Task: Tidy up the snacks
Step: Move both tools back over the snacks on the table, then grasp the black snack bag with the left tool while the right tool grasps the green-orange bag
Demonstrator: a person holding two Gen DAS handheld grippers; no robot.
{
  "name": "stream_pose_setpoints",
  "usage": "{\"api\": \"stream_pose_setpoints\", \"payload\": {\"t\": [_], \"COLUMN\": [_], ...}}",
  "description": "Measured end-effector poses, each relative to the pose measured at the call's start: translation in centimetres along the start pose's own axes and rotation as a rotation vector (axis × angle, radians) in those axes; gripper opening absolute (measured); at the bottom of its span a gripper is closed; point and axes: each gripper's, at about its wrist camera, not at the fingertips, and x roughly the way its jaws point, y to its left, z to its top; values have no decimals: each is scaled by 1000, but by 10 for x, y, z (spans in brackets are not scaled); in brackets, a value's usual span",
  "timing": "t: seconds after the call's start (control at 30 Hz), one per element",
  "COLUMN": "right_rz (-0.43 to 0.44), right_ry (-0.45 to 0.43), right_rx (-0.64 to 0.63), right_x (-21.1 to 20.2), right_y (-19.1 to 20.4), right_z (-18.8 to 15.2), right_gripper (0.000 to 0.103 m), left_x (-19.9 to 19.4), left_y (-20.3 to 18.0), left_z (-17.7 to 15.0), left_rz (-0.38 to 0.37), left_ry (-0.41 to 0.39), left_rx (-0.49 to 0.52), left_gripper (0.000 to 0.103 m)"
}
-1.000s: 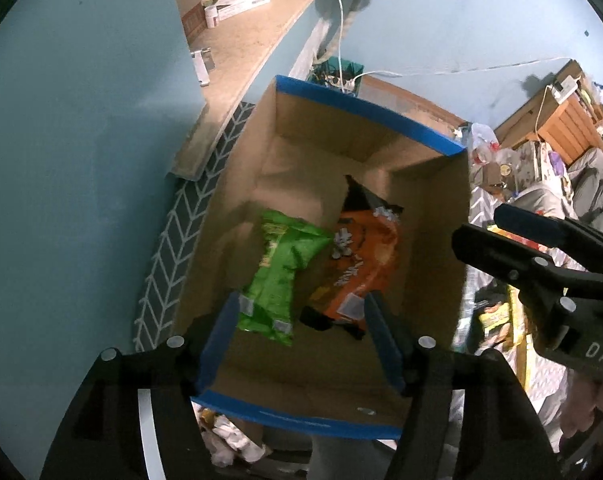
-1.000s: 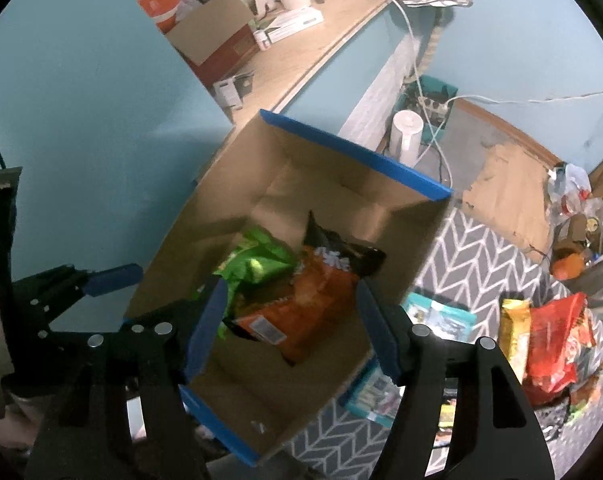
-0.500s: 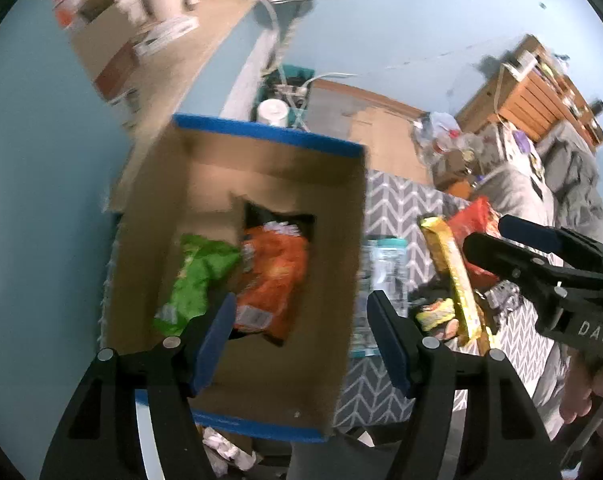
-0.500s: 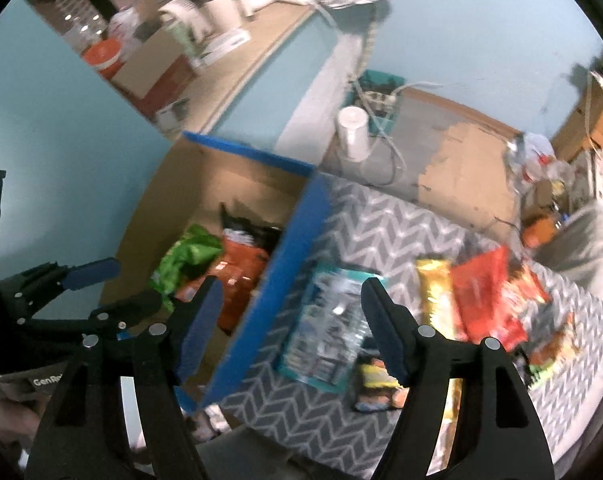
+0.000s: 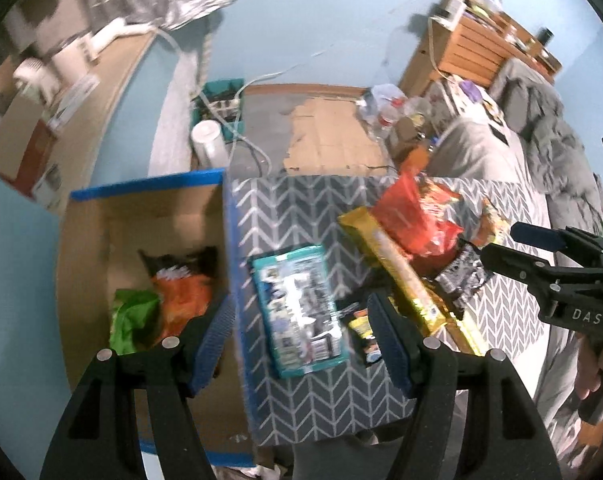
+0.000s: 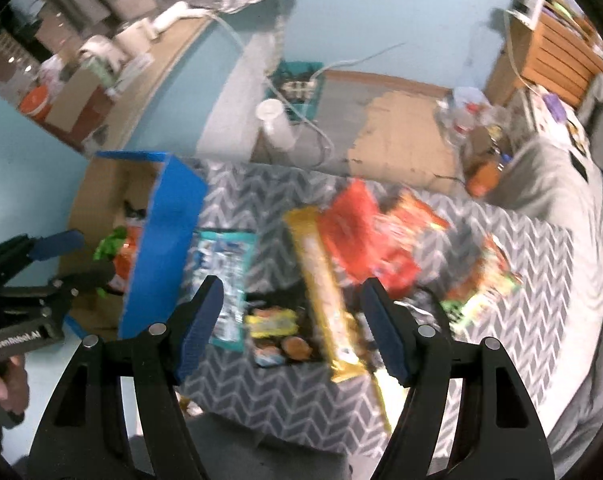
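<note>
A cardboard box (image 5: 149, 188) with a blue taped rim stands at the left and holds a green bag (image 5: 133, 316) and an orange bag (image 5: 185, 292). To its right, snacks lie on a grey chevron cloth (image 5: 301, 208): a teal packet (image 5: 297, 308), a long yellow bar (image 5: 397, 276), a red bag (image 5: 409, 216) and a small black packet (image 5: 365, 332). My left gripper (image 5: 299, 312) hangs open above the teal packet, holding nothing. My right gripper (image 6: 292, 286) is open and empty above the yellow bar (image 6: 325, 288) and the black packet (image 6: 277, 332).
Beyond the cloth, the floor holds a white cylinder (image 5: 207, 140), a teal bin with a power strip (image 5: 221, 100) and flat cardboard (image 5: 333, 140). A wooden shelf (image 5: 481, 44) and grey bedding (image 5: 501, 152) lie to the right. A cluttered counter (image 5: 61, 92) runs along the left.
Both grippers have swung right, from above the box's inside to above the snacks on the chevron cloth. Their jaws stay open and empty. The bags in the box have not moved.
</note>
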Motion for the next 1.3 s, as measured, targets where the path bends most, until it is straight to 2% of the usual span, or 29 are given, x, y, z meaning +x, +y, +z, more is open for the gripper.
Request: {"api": "stream_pose_setpoints", "payload": {"t": [0.37, 0.47, 0.63, 0.8, 1.3], "right_rz": [-91, -129, -168, -169, -123], "right_ry": [22, 27, 57, 84, 120], "right_rx": [130, 168, 222, 267, 375], "right_x": [-8, -5, 8, 27, 79], "right_y": [-78, -99, -131, -157, -184], "right_z": [-25, -30, -40, -44, -26], "right_gripper": [72, 78, 78, 78, 78], "left_x": [23, 32, 53, 73, 114], "left_y": [-73, -91, -121, -143, -174], "left_z": [19, 21, 25, 29, 38], "left_rz": [-33, -44, -49, -51, -39], "left_ry": [10, 12, 26, 20, 9], "left_rx": [165, 197, 257, 296, 377], "left_gripper": [73, 74, 74, 74, 74]}}
